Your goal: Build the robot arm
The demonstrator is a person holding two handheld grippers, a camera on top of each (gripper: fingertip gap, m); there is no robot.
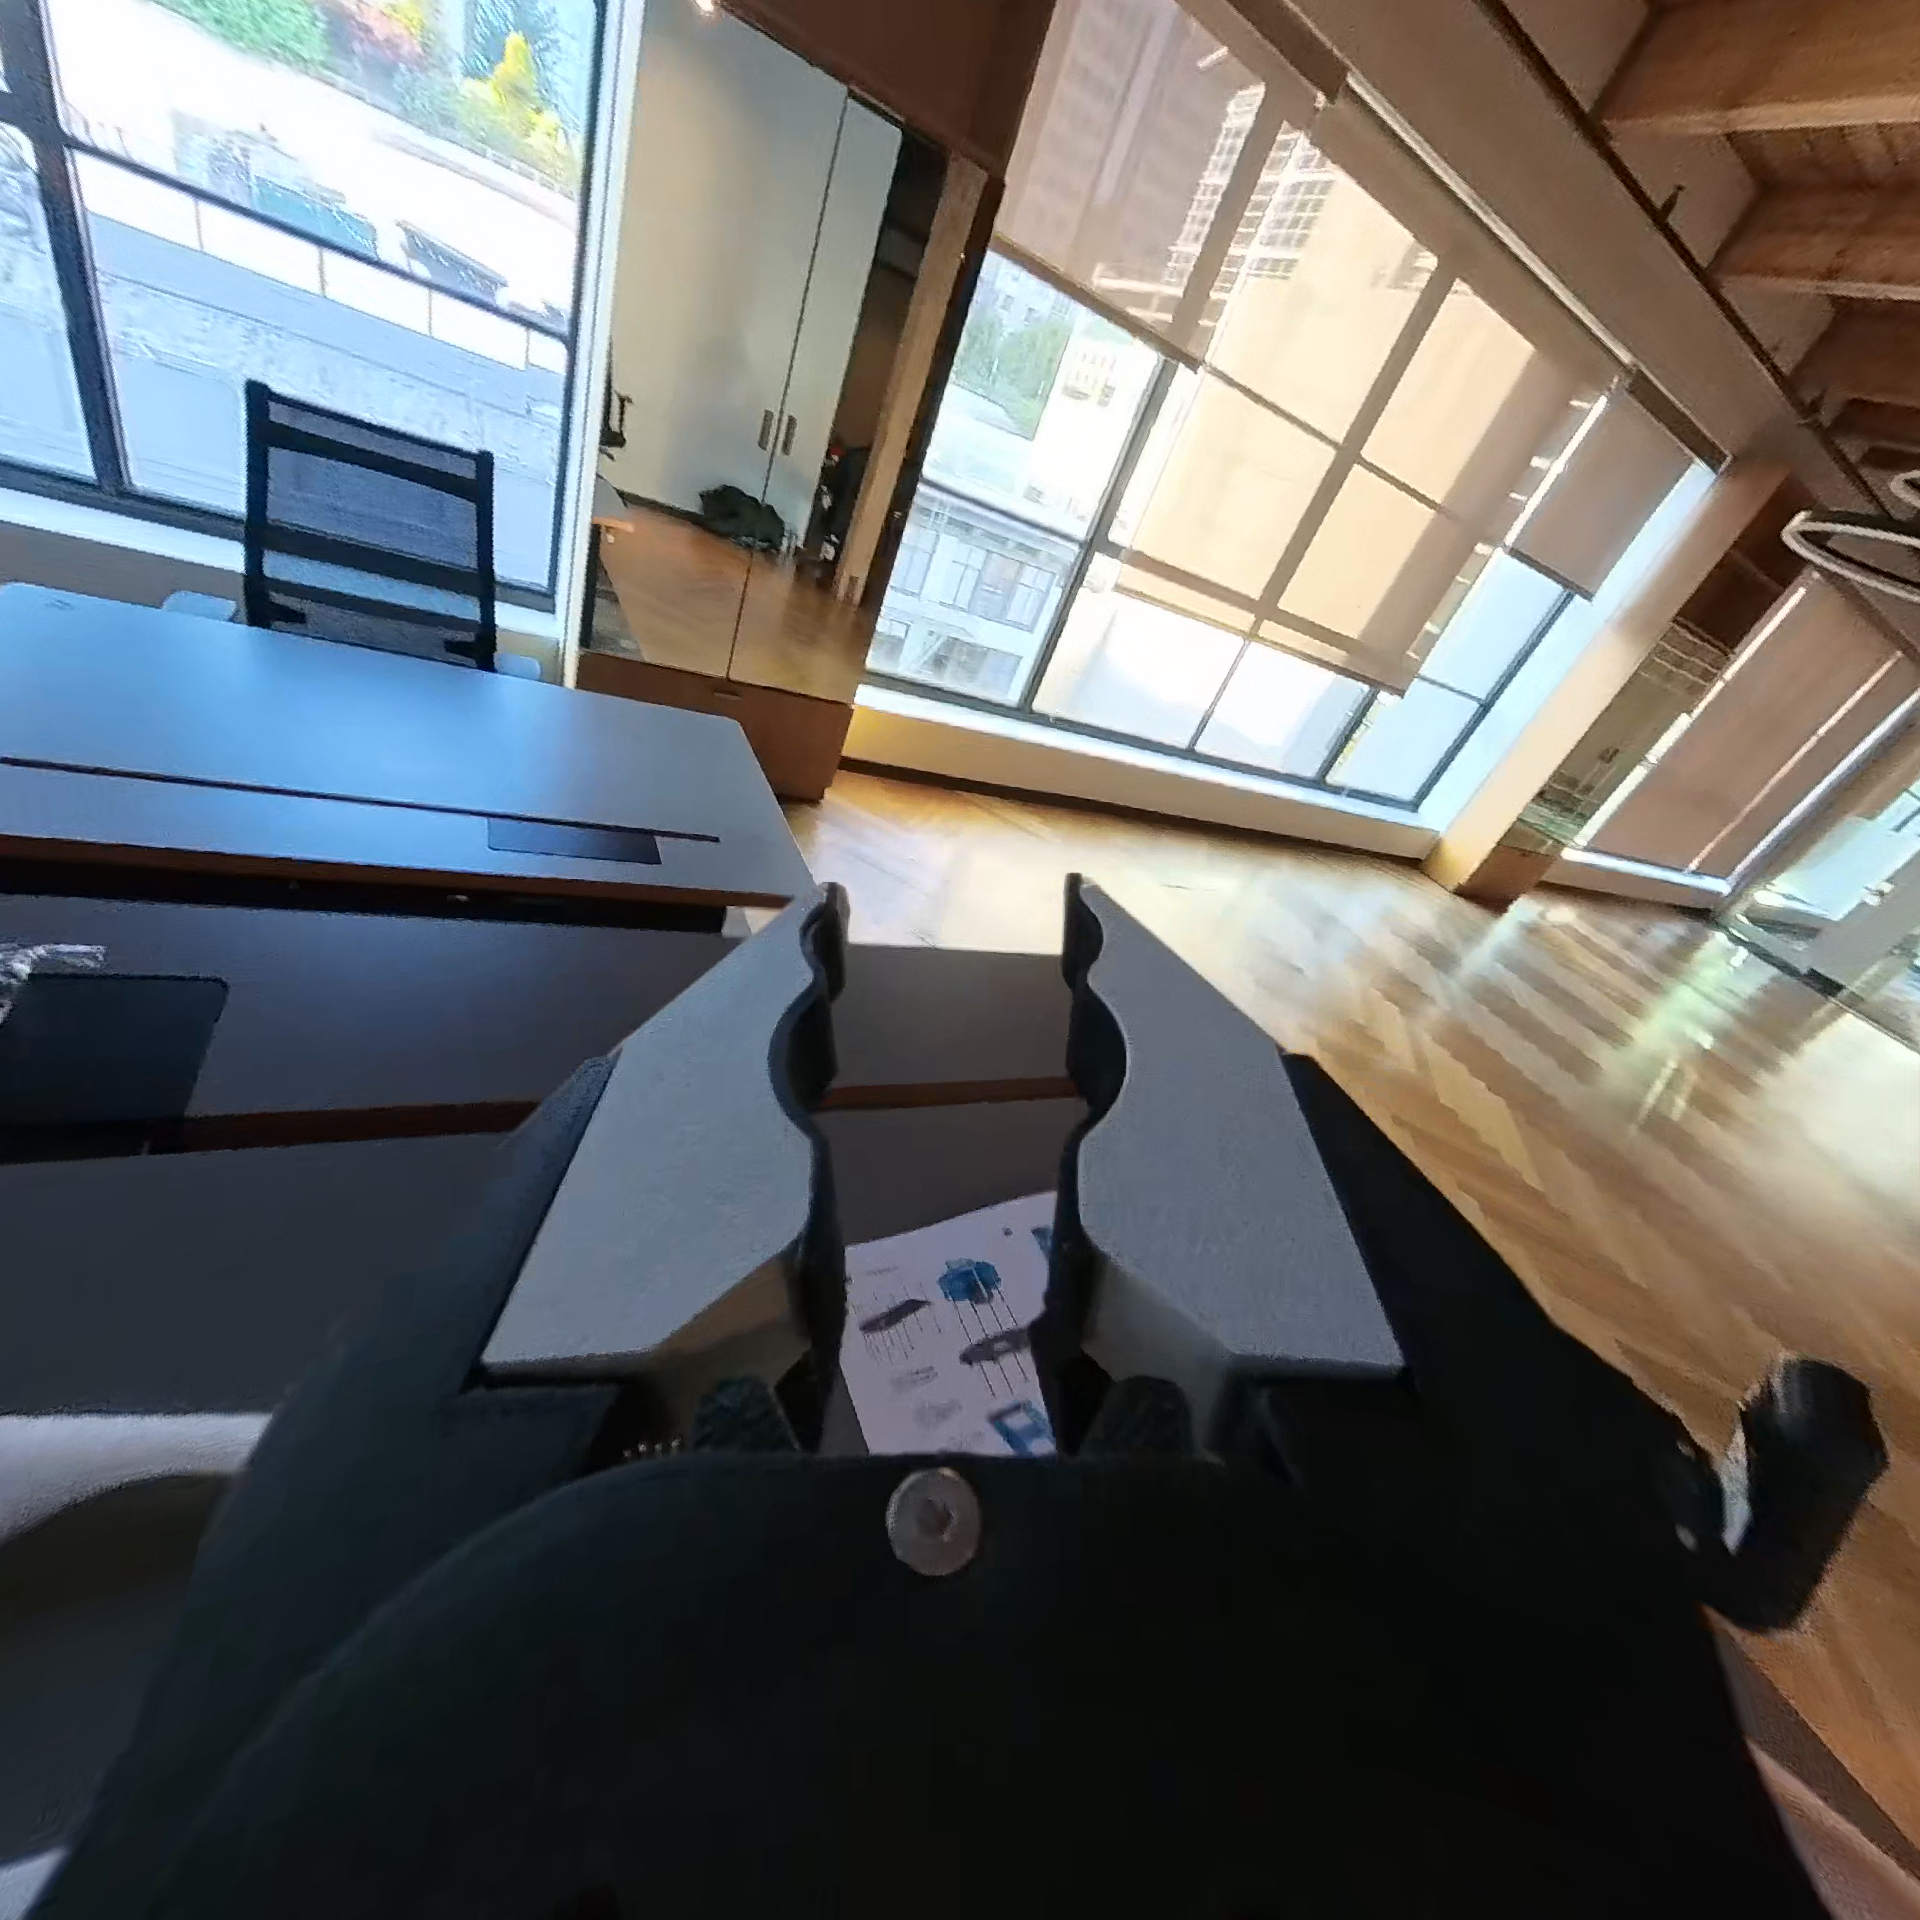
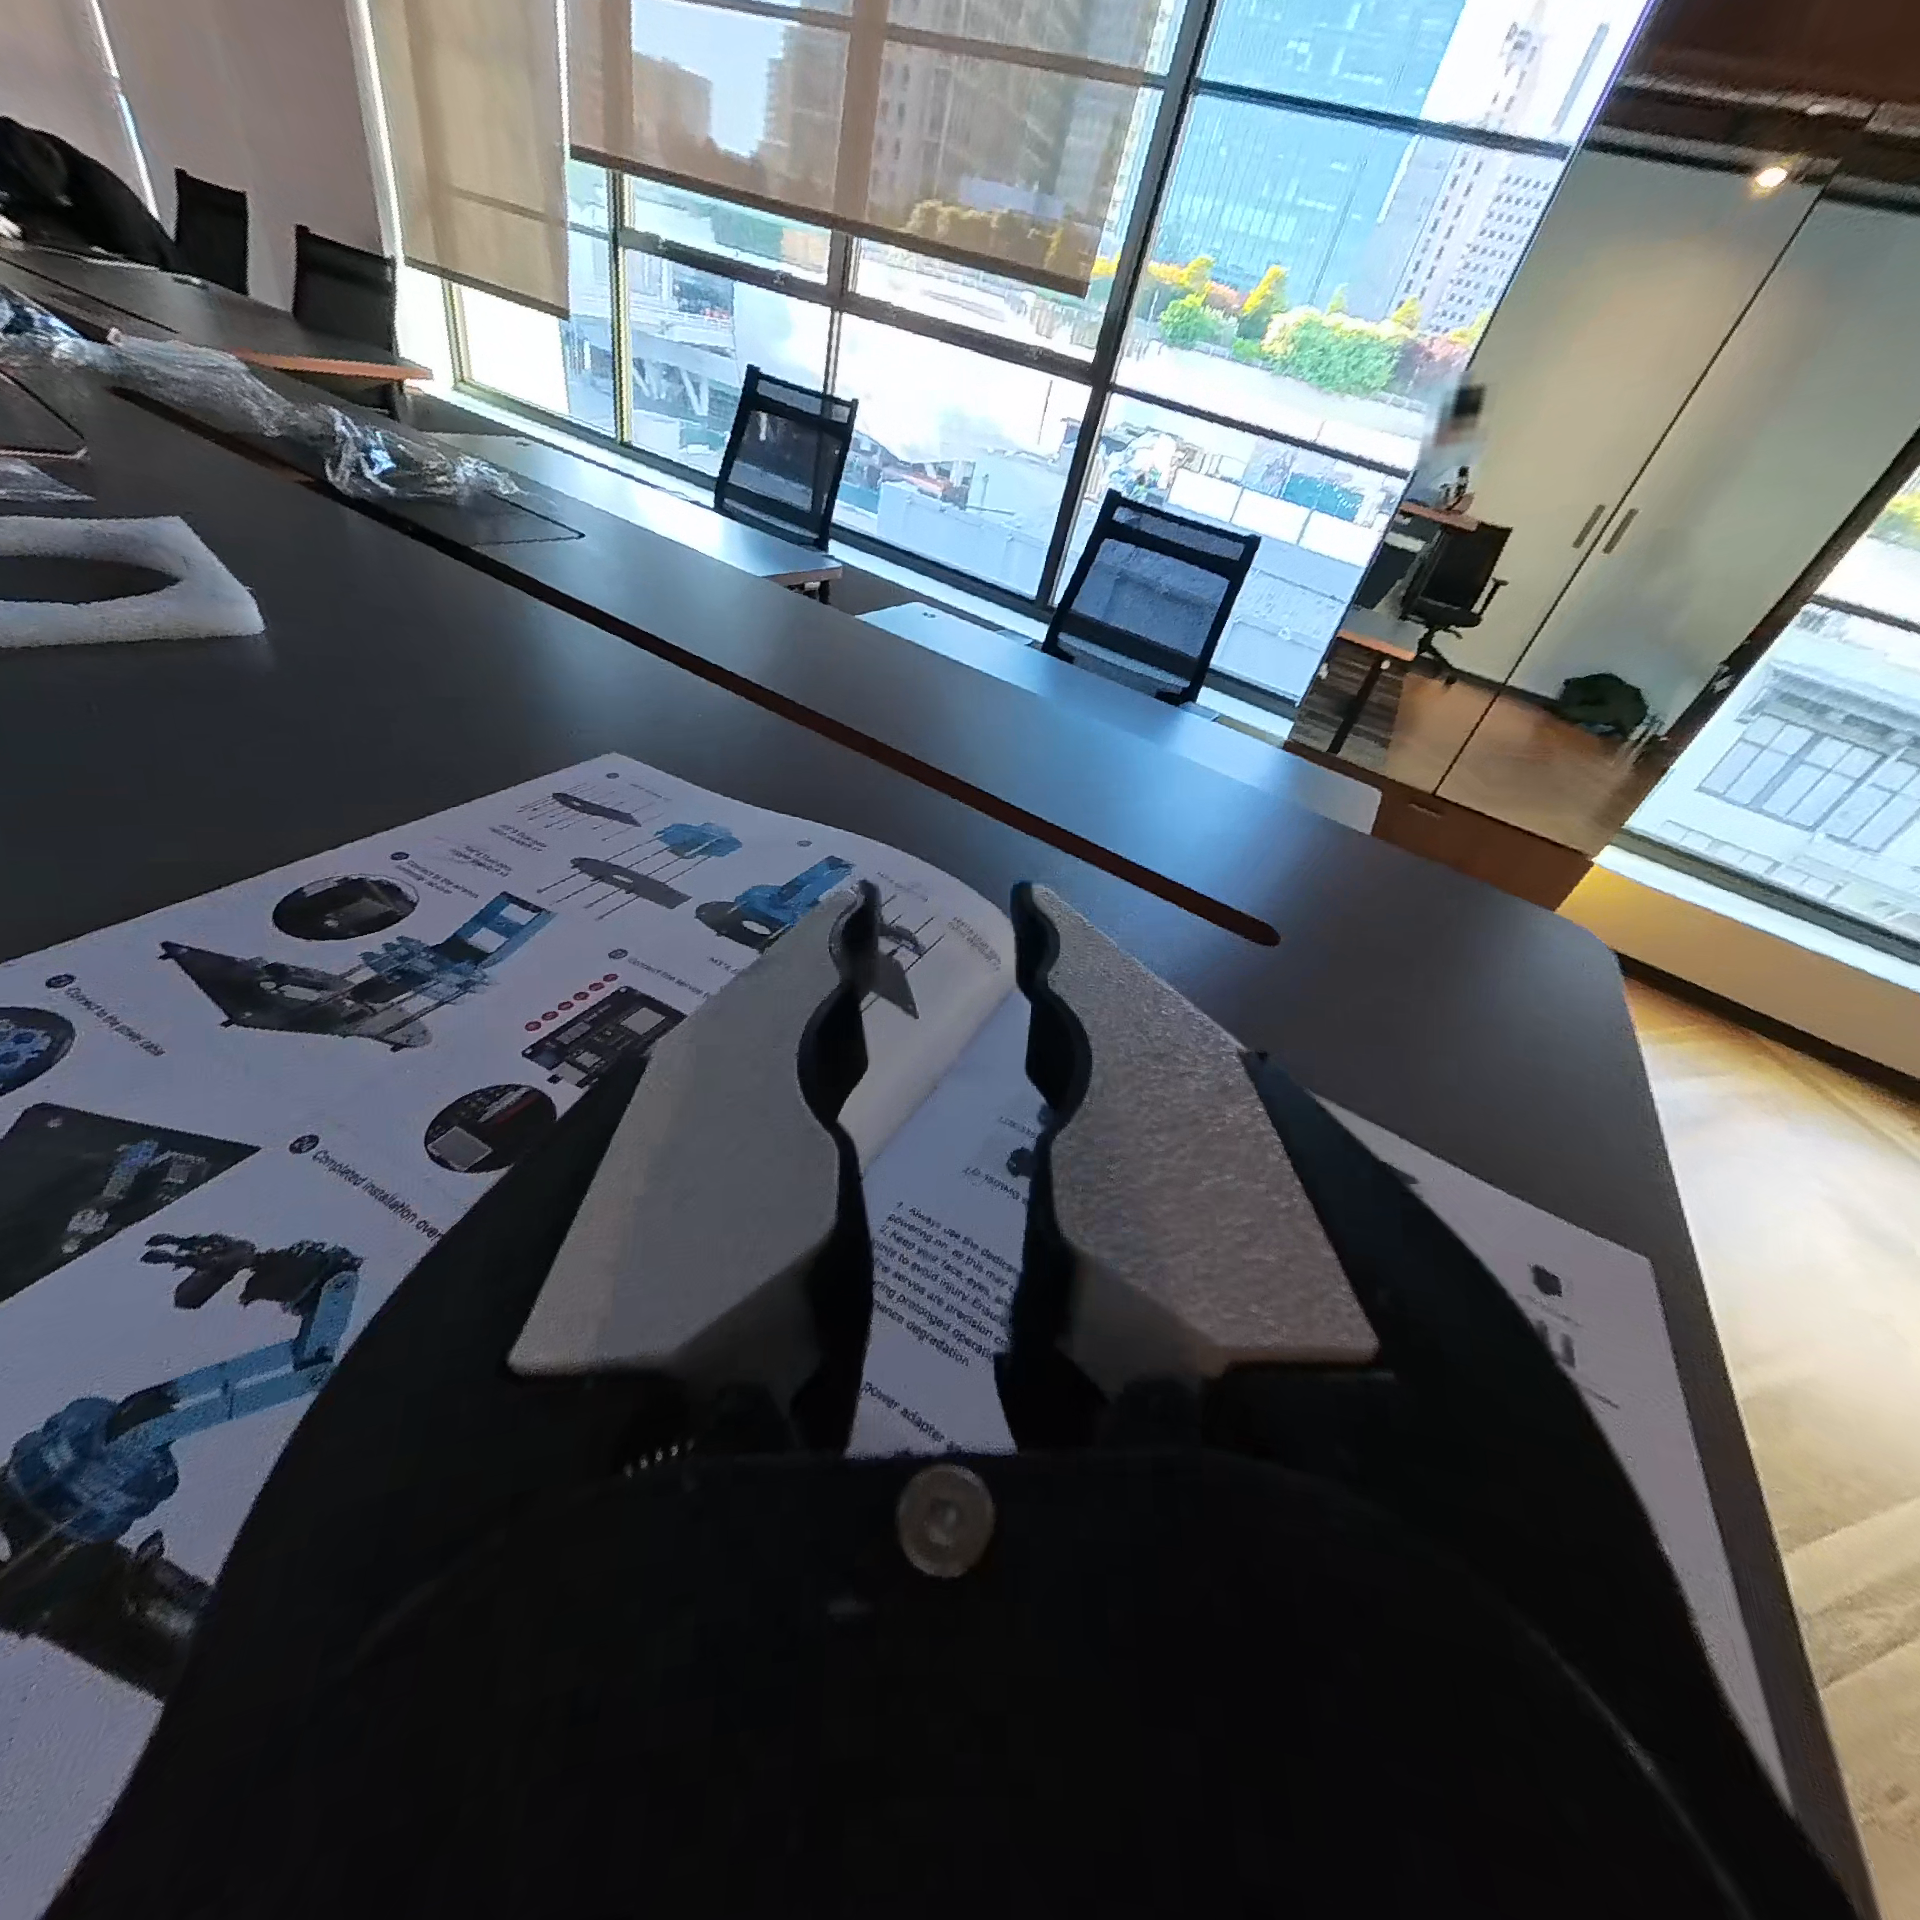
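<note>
Two claws: both hover above the same dark, matte worktop (image 2: 436,686), and neither grips anything.
Left claw (image 1: 948,925): its grey fingers stand apart with empty air between them; it sits at the centre of the left wrist view, aimed past the worktop's far edge toward the wooden floor (image 1: 1455,1039).
Right claw (image 2: 938,920): also parted and empty, at the centre of the right wrist view, low over the booklet; whether its tips touch the paper I cannot tell.
Booklet: an open white paper instruction booklet with blue and black diagrams (image 2: 343,1029) lies flat across the lower left and centre of the right wrist view, its spine fold running between the right claw's fingers; a strip of it shows low in the centre of the left wrist view (image 1: 935,1340).
Handling, as a judgement: the booklet looks light, thin and floppy, easy to crease or tear; a loose page edge or corner seems the likeliest hold, since the flat sheets offer nothing else to pinch.
Nearby: a white foam packing piece (image 2: 114,592) at the left edge, crumpled clear plastic bags (image 2: 395,457) at upper left, and black mesh chairs (image 2: 1143,603) by the windows.
</note>
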